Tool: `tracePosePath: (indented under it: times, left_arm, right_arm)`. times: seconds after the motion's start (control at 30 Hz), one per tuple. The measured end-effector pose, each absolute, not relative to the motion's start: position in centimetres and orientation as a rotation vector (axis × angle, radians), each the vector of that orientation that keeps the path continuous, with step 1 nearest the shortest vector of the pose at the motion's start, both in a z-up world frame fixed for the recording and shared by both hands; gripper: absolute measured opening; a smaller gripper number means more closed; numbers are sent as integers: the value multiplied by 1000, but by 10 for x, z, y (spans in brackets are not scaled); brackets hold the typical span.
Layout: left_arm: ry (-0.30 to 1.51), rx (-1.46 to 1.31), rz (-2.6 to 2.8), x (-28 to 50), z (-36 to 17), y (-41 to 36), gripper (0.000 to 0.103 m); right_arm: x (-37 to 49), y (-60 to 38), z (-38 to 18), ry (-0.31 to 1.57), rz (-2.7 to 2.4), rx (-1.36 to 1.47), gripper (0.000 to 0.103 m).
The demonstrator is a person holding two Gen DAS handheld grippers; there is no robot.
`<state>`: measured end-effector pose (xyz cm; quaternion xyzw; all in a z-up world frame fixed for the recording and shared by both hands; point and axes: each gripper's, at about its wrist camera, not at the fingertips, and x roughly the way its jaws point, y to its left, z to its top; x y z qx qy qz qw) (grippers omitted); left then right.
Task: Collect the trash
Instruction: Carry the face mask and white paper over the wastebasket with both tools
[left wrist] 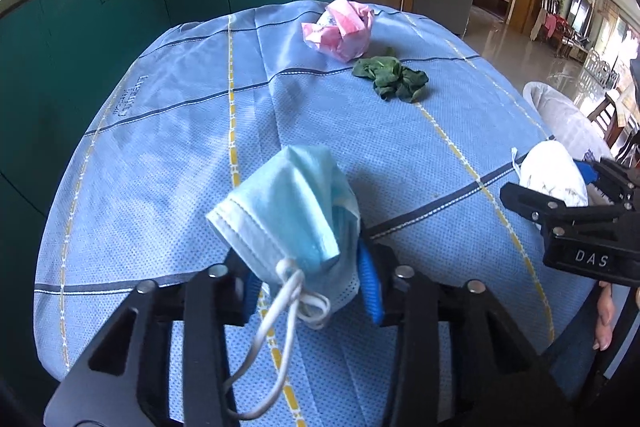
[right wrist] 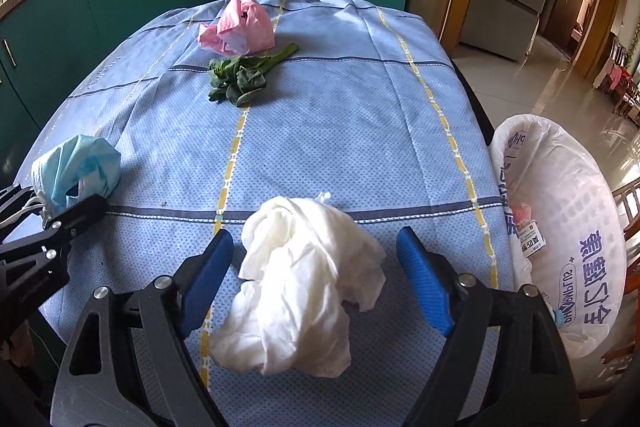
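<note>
**Two grips forming, bin waits at the table edge**

The left gripper point(left wrist: 310, 281) pinches a blue face mask point(left wrist: 288, 211), its ear loops dangling below the pads. The right gripper point(right wrist: 316, 279) stands wide, straddling a crumpled white tissue point(right wrist: 304, 283) without pressing it. To do this well, lower until the pads flank the wad's bulk, then close fully. A pink wrapper point(right wrist: 240, 25) and wilted greens point(right wrist: 240, 75) lie farther up the blue tablecloth point(right wrist: 360, 131); the lined bin point(right wrist: 580, 207) sits just beside the right edge.

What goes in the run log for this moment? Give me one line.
left claw: around blue face mask | right claw: open, straddling white tissue wad | pink bag, greens: on table | bin bag: right of table
</note>
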<state>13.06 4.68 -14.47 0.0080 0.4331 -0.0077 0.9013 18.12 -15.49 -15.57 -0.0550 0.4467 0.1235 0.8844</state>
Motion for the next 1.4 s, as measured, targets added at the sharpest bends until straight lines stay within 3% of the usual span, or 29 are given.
tracePosePath:
  times: [0.23,0.37,0.4,0.43,0.57,1.0,1.4]
  left_arm:
    - [906,0,-30,133,-146,48,43]
    - [906,18,-21,134,-145,45,40]
    - [905,21,-19,134,-145,45,36]
    - [903,22,-19,134,-144,44,33]
    - [872,23,-20,131,-137,41,26]
    - [725,76,-84,127,-79,4,23]
    - [698,152,-278,162,-67,-96,23]
  right_arm:
    - [183,-164,-153,931,268,-68,82]
    - [183,-163,-154,926,275,-78,80]
    - [182,-162,-155,925,280,-83,76]
    - [181,-161,-155,923,285,-89,61]
    - [178,-157,-154,918,308,-99,49]
    - [163,-204,-104,791,264,-26,49]
    - [165,-314,-71,711,67,23,49]
